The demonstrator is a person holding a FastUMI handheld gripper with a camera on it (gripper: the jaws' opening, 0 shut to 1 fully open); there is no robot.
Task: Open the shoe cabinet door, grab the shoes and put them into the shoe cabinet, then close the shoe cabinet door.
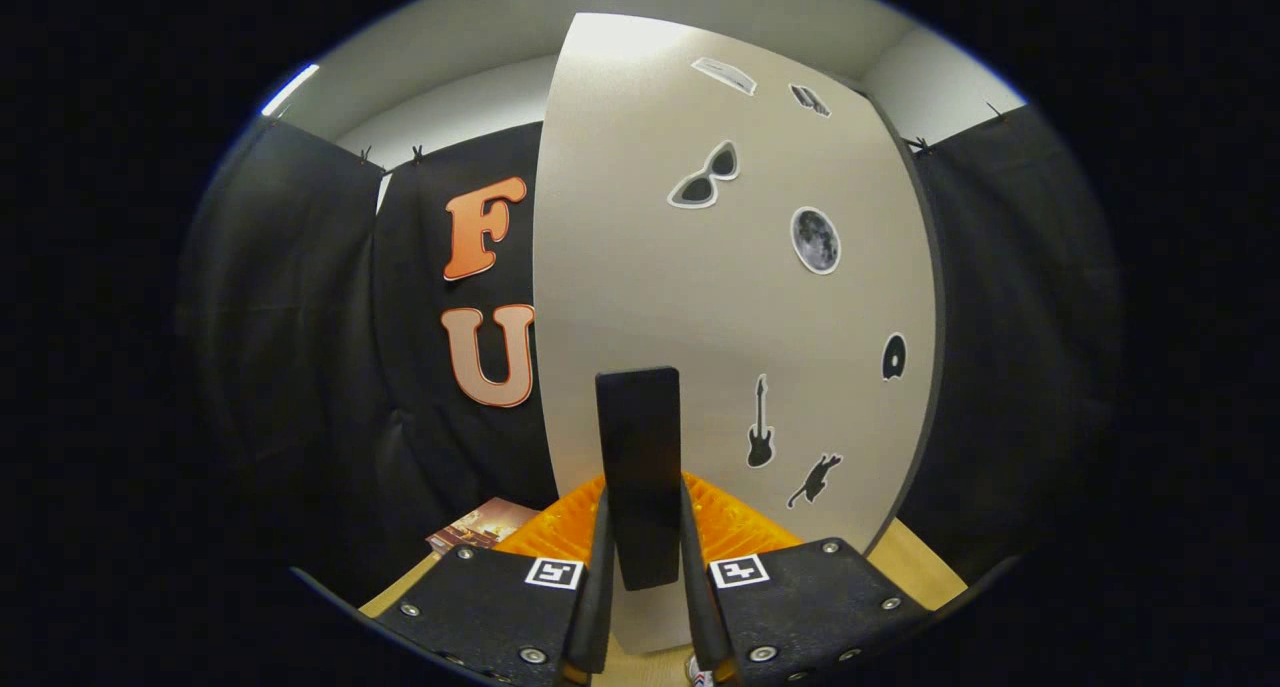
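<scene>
The shoe cabinet door (740, 307) stands just ahead, its dark handle (638, 467) clamped between the claw's (645, 577) 2 closed fingers.

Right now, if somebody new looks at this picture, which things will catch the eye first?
First comes the pale cabinet door, standing tall just ahead of the gripper and dotted with dark stickers such as sunglasses, a moon and a guitar. Next is the black door handle, upright between the jaws, which are closed on it.
</scene>
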